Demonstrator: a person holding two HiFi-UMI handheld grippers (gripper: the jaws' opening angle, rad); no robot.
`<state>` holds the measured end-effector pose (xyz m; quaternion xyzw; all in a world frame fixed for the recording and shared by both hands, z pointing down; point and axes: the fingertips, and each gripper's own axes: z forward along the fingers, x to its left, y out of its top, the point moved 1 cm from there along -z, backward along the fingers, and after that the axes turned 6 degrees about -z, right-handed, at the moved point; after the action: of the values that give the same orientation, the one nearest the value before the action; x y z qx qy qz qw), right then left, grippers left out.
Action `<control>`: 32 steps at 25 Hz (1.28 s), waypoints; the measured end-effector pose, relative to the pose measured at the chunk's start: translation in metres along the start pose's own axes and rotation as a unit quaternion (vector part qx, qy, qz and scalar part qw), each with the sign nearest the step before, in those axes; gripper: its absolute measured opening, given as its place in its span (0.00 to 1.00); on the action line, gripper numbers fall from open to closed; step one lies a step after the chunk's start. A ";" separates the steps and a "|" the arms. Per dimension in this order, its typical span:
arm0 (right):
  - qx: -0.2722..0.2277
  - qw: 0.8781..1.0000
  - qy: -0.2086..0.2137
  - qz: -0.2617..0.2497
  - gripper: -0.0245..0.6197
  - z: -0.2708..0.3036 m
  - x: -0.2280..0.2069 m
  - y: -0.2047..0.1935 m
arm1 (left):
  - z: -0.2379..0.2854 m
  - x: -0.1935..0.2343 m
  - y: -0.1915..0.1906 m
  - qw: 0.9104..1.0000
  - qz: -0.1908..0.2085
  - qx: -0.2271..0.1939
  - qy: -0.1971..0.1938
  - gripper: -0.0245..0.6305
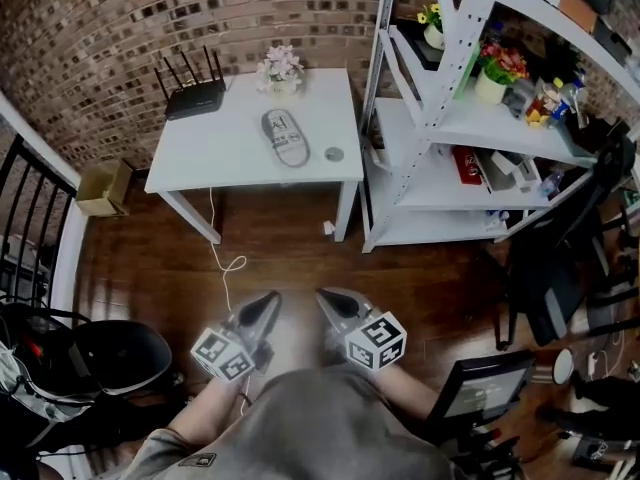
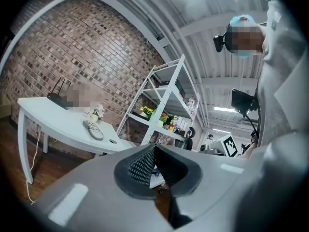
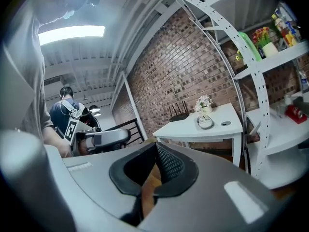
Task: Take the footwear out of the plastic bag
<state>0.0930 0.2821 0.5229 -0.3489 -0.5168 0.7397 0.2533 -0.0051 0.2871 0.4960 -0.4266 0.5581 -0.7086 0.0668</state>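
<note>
**Both grippers empty, bagged footwear waiting across the room**

The plastic bag [image 1: 286,136] with the footwear inside lies flat near the middle of the white tabletop [image 1: 215,158], between a router [image 1: 193,93] at the back left corner and a small flowerpot [image 1: 281,70] at the back edge. It is sealed up and untouched as far as the views show; the footwear reads only as a pale oval sole through the plastic.

The left gripper [image 1: 266,301] and the right gripper [image 1: 328,299] hang side by side close to the person's body, well apart from the table, with wooden floor between. Each gripper's own view shows its jaws pressed together with nothing between them. Held this way, pointing roughly towards the table, they look like a carrying posture rather than a working one.

The task appears not yet begun. The jaws would need to part before either can pinch the bag, probably one holding the plastic while the other draws the footwear out.
</note>
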 end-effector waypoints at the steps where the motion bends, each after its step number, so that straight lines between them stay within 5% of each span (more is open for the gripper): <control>1: 0.000 1.000 0.001 -0.002 0.06 0.005 -0.009 0.006 | 0.009 0.006 0.005 1.000 0.002 -0.001 0.002 0.04; 18: 0.025 0.999 0.023 -0.035 0.06 0.099 -0.114 0.045 | 0.102 0.098 0.063 0.999 0.005 -0.013 0.048 0.04; 32: 0.064 0.993 -0.076 -0.068 0.06 0.241 -0.181 0.075 | 0.148 0.245 0.130 0.998 0.037 0.050 -0.016 0.04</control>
<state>0.0184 -0.0182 0.5521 -0.2382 -0.5085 0.7769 0.2849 -0.1083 -0.0094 0.5173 -0.4129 0.5361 -0.7258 0.1238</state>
